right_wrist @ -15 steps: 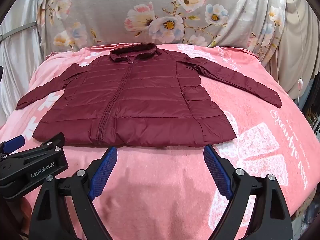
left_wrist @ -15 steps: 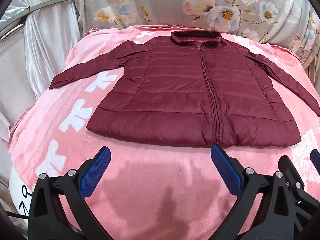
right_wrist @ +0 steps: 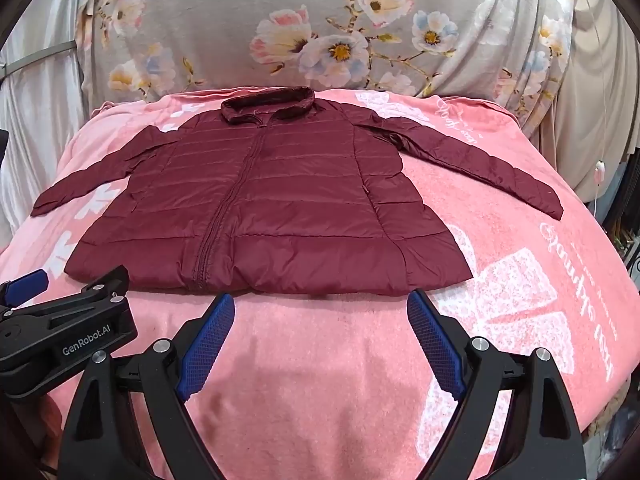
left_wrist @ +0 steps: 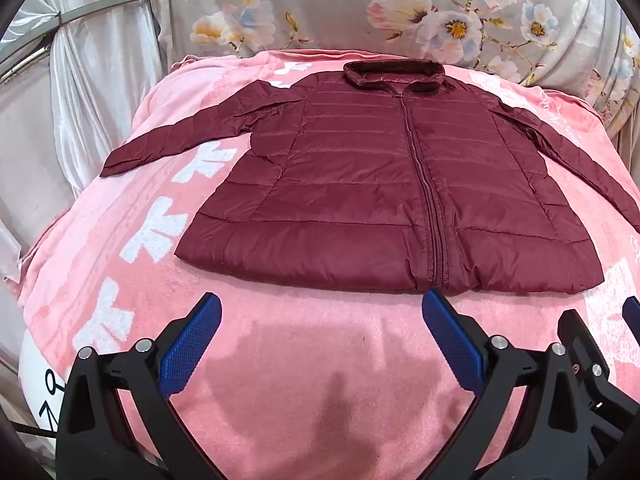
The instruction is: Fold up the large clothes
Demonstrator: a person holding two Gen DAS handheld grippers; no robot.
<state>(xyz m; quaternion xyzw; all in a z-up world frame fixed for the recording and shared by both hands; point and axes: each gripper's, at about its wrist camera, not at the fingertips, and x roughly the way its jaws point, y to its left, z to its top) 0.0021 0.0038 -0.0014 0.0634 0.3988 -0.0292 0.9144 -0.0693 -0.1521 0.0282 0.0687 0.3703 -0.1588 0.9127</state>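
Observation:
A dark red quilted jacket [left_wrist: 380, 184] lies flat and zipped on the pink blanket [left_wrist: 304, 360], collar at the far side, both sleeves spread outward. It also shows in the right wrist view [right_wrist: 280, 208]. My left gripper [left_wrist: 320, 304] is open and empty, just short of the jacket's near hem, near the zip's bottom end. My right gripper [right_wrist: 320, 304] is open and empty, just short of the hem's right half. The left gripper's body [right_wrist: 60, 332] shows at the left of the right wrist view.
The pink blanket [right_wrist: 320, 380] covers a raised surface that drops off at left and right. A floral grey cloth [right_wrist: 320, 28] hangs behind. White drapes [left_wrist: 100, 92] stand at the left. Dark clutter [right_wrist: 628, 216] is past the right edge.
Both grippers have edged slightly toward the jacket's hem. The jacket has not moved.

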